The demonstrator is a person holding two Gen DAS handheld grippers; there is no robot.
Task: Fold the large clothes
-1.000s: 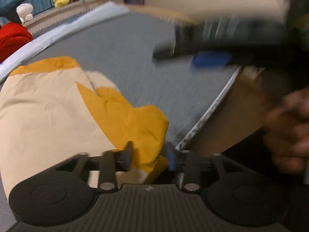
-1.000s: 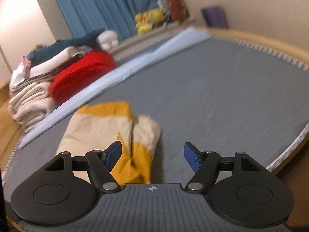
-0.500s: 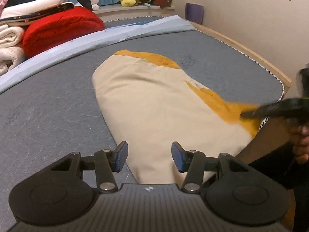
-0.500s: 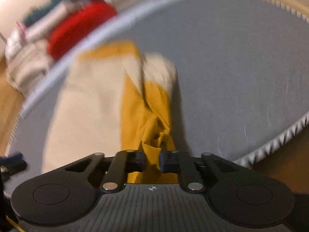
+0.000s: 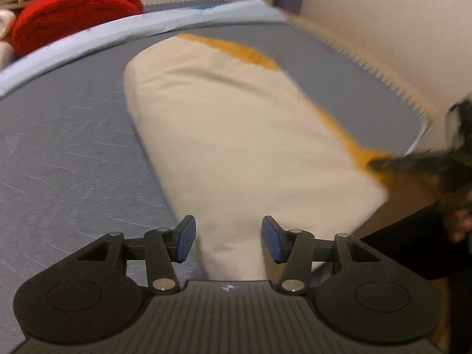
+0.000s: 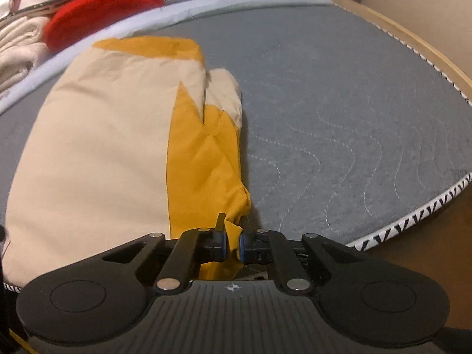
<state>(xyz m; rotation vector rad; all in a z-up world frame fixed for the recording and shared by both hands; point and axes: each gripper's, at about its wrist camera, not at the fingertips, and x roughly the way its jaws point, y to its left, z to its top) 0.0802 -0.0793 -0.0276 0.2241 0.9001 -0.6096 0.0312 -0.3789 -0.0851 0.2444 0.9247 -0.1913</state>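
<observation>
A large cream and mustard-yellow garment (image 5: 236, 135) lies lengthwise on the grey mattress (image 5: 73, 153). My left gripper (image 5: 228, 237) hangs open over the garment's near cream end, and cloth shows between the fingers without touching the pads. In the right wrist view the same garment (image 6: 103, 147) fills the left half. My right gripper (image 6: 233, 243) is closing, its blue pads pinching the garment's yellow corner (image 6: 233, 230) at the near edge. That right gripper (image 5: 413, 162) appears blurred at the yellow corner in the left wrist view.
A red blanket (image 5: 73, 8) and a pile of folded linen (image 6: 17, 44) sit at the far left, behind a pale blue sheet (image 5: 118, 32). A wooden bed frame (image 6: 427, 47) borders the mattress on the right. A person's hand (image 5: 460, 221) is at the right edge.
My right gripper dropped onto the yellow corner and closed on it. My left gripper let go of that corner and swung left to the cream near end, staying open.
</observation>
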